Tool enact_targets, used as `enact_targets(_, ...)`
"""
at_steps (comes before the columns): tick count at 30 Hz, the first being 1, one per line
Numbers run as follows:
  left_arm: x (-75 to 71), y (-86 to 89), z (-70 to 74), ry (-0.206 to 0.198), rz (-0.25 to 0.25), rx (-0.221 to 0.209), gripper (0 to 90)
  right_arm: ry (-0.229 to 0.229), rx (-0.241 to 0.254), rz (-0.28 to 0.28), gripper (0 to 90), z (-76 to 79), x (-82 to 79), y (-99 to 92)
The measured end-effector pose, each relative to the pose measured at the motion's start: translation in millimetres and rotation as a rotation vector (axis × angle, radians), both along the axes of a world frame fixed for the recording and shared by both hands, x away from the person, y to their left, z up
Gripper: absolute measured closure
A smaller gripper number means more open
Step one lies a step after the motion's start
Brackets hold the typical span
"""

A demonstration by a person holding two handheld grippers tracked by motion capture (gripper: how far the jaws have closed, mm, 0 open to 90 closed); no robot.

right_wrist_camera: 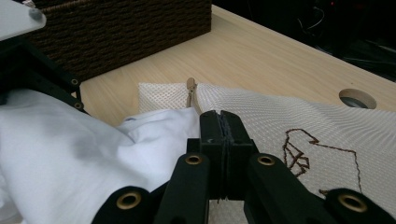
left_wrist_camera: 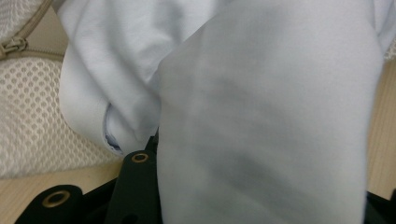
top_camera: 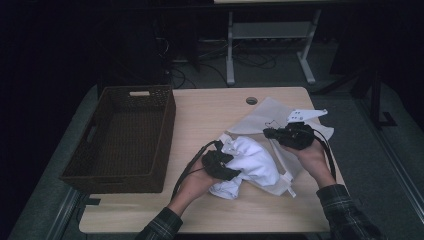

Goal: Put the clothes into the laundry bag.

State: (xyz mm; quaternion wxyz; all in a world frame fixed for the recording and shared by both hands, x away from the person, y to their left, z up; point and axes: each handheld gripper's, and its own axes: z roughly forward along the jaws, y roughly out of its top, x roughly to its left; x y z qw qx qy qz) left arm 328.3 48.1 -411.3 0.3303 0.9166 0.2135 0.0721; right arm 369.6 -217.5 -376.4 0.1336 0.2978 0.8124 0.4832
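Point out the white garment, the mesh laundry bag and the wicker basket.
white garment point(top_camera: 255, 162), high view, on the bunched middle of the cloth.
mesh laundry bag point(right_wrist_camera: 289, 116), right gripper view, on the bare mesh above the brown embroidery.
wicker basket point(top_camera: 167, 130), high view, on its right wall.

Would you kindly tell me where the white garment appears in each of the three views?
High view: the white garment lies bunched at table centre, between both hands, on the mesh laundry bag.
Left gripper view: it drapes over centre and right.
Right gripper view: lower left.
Shared landmark: the mesh laundry bag.
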Motion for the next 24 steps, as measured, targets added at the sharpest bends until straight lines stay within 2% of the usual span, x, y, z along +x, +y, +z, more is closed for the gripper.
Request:
enact_targets(13,13.7,-5.7,-3.3,-0.003,0.020,-0.003,58.1,0.007,-0.013,0.015,88.4,-2.6,-0.3,5.7)
enact_targets(24,22.6,-12.5,-7.7,-0.005,0.026,0.017,58.1,0.010,-0.020,0.021,88.4,-3.5,-0.5,7.6)
